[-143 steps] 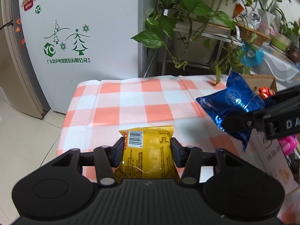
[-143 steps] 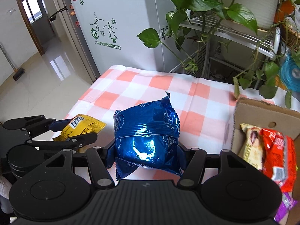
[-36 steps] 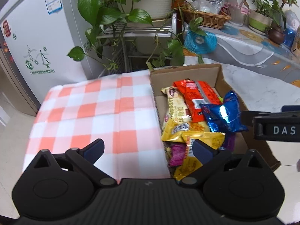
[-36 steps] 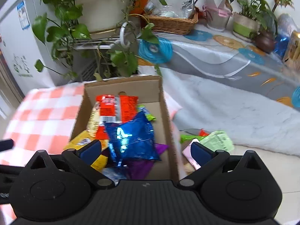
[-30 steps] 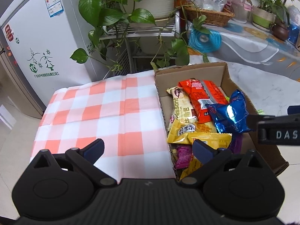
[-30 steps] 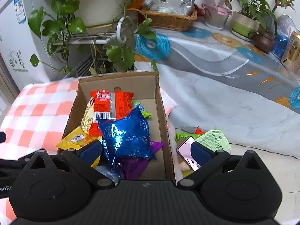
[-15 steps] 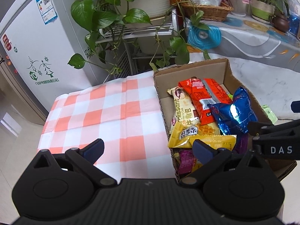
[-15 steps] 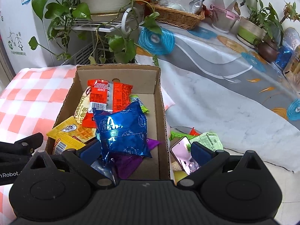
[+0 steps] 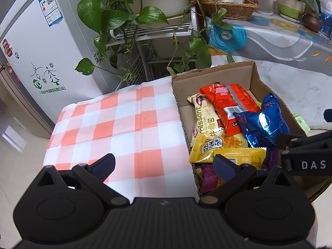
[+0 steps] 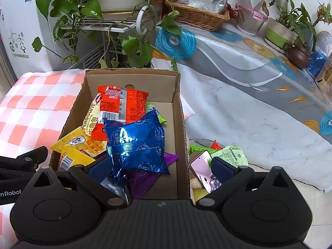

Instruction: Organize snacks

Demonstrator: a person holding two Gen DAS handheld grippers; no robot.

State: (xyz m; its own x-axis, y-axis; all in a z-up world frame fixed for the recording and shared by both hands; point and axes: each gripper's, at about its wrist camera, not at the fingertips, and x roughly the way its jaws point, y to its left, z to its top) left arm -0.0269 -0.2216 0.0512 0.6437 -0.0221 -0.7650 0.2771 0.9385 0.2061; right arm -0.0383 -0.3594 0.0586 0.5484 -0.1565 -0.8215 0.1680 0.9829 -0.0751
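Our left tool (image 9: 164, 164) is matte black with dark blue finger pads and silver pivot screws. Our right tool (image 10: 160, 166) matches, lettered "DAS" in white.

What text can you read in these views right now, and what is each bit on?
"DAS": right claw, side of its body.
"nRobot": left claw, cut off at the frame edge.
"oissant": cream snack pack, with Chinese characters I won't transcribe.
Fridge stickers and snack barcodes: too small to read.
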